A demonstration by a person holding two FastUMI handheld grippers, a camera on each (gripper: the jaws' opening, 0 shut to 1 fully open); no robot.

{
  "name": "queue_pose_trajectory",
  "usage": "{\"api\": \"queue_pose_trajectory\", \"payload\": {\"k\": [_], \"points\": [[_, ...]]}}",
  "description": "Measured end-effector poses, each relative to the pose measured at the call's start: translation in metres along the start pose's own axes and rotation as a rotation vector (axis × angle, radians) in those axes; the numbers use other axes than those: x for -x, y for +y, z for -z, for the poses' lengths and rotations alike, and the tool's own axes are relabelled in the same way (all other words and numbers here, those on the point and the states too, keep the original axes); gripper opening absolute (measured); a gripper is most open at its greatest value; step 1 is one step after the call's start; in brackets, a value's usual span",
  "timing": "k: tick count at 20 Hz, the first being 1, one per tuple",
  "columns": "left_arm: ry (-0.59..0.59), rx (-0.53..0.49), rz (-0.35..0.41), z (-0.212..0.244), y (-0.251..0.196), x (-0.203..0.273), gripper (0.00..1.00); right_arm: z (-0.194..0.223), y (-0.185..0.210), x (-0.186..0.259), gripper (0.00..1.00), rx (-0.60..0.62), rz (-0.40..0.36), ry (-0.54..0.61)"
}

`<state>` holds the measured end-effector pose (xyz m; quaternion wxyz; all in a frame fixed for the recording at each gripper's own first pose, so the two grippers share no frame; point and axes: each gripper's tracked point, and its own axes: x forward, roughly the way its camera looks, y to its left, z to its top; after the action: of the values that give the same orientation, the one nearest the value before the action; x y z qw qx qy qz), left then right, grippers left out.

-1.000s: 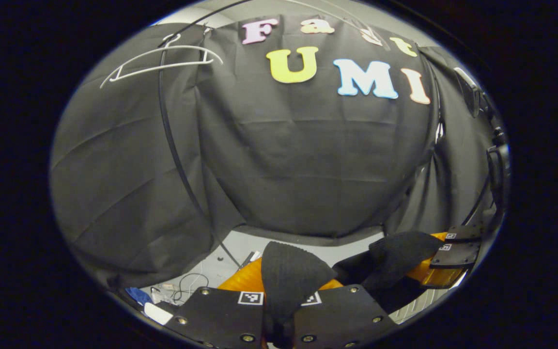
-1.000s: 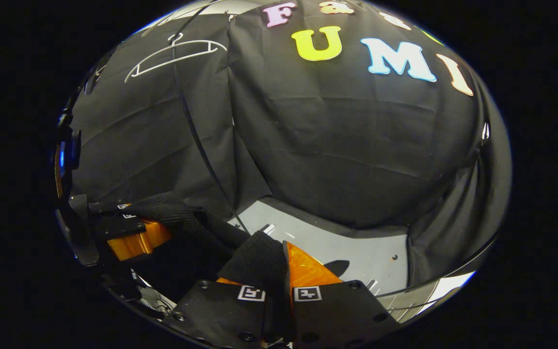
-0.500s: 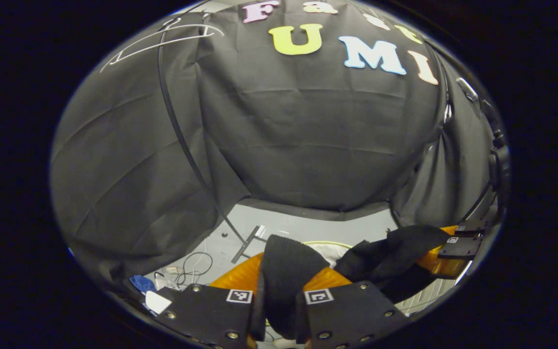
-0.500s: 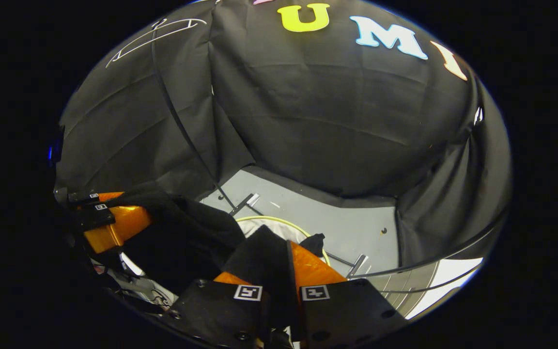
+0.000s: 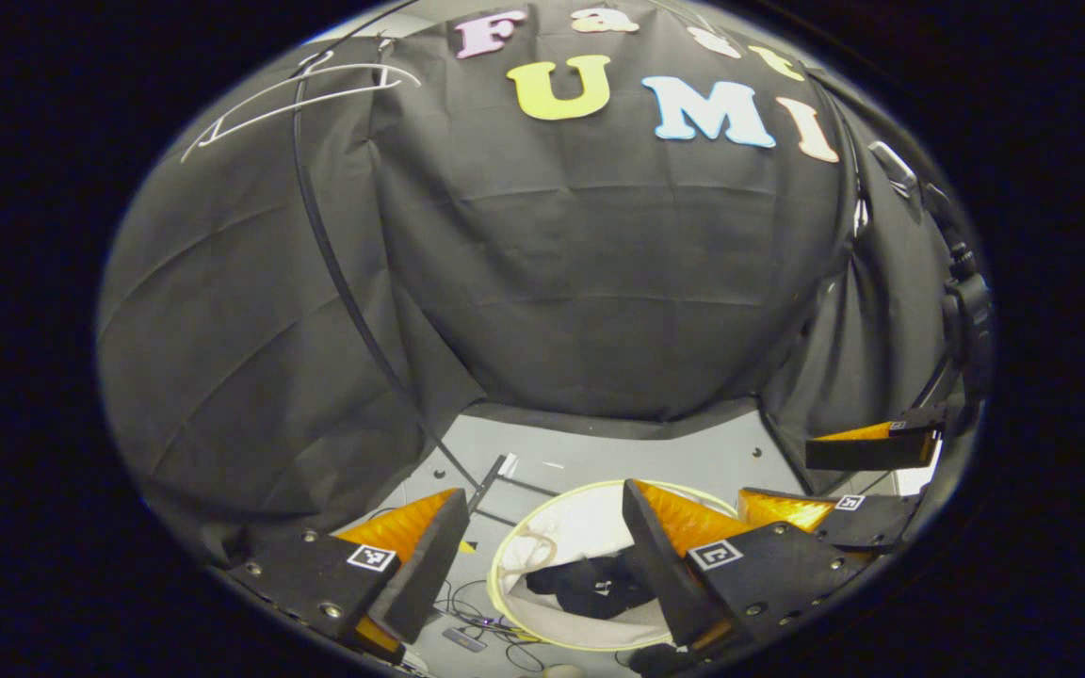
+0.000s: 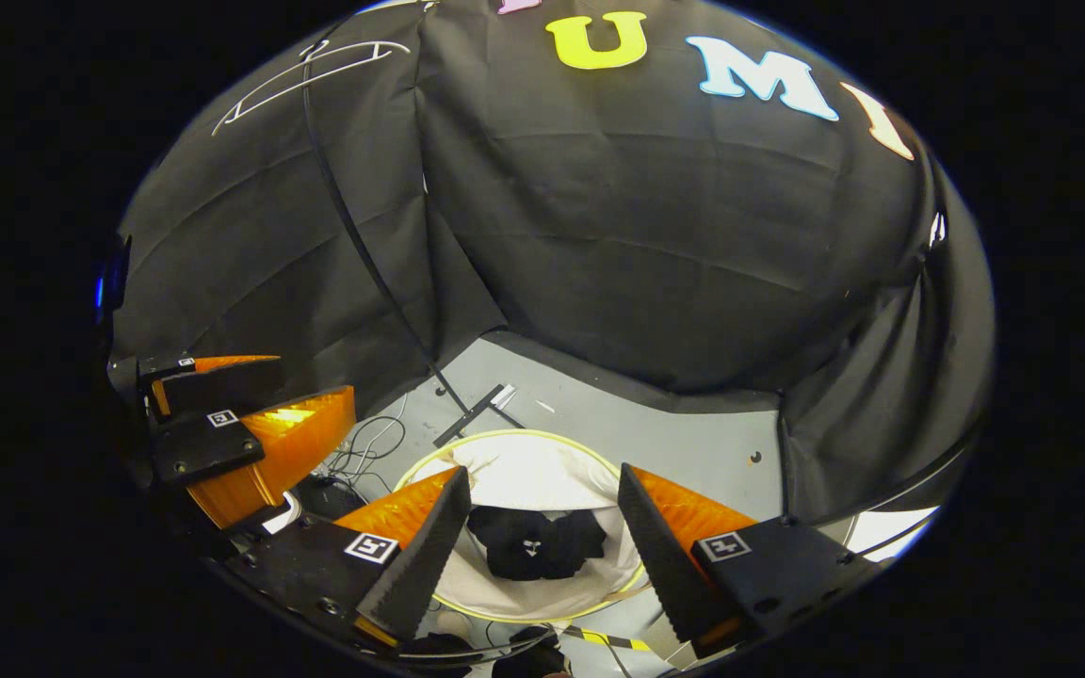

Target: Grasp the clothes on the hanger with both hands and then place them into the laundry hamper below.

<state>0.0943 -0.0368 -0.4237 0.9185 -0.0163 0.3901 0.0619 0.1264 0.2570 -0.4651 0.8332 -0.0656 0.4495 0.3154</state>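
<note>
The black garment (image 6: 531, 544) lies crumpled at the bottom of the white, yellow-rimmed laundry hamper (image 6: 505, 440) on the grey floor; it also shows in the left gripper view as a dark heap (image 5: 590, 589) inside the hamper (image 5: 552, 494). My right gripper (image 6: 541, 541) hangs open above the hamper, nothing between its fingers. My left gripper (image 5: 542, 556) is open too, over the hamper's rim. The bare white hanger (image 5: 293, 94) hangs at the upper left on the rack, seen as hanger (image 6: 302, 75) in the right gripper view. Each gripper appears open in the other's view: left gripper (image 6: 251, 414), right gripper (image 5: 867, 476).
A thin black rack pole (image 5: 335, 273) curves down to a foot bracket (image 6: 475, 412) on the floor behind the hamper. Loose cables (image 6: 364, 452) lie on the floor left of the hamper. Black cloth walls close the booth on all sides.
Both grippers have opened and let go of the black garment, which has dropped into the hamper. Both views have tilted lower toward the hamper.
</note>
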Motion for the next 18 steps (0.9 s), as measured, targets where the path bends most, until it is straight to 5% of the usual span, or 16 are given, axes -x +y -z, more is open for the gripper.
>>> {"api": "queue_pose_trajectory", "payload": {"k": [3, 10, 18], "points": [[0.001, 0.011, -0.016, -0.002, 0.004, 0.002, 0.96, 0.003, -0.001, 0.001, 0.94, -0.007, -0.002, 0.001], [-0.031, -0.012, -0.025, -0.011, 0.004, 0.013, 0.96, -0.004, -0.003, 0.015, 0.99, -0.020, 0.006, -0.034], [-0.200, -0.071, 0.030, -0.075, 0.001, 0.066, 0.96, -0.052, -0.010, 0.086, 0.98, -0.050, 0.093, -0.223]]}}
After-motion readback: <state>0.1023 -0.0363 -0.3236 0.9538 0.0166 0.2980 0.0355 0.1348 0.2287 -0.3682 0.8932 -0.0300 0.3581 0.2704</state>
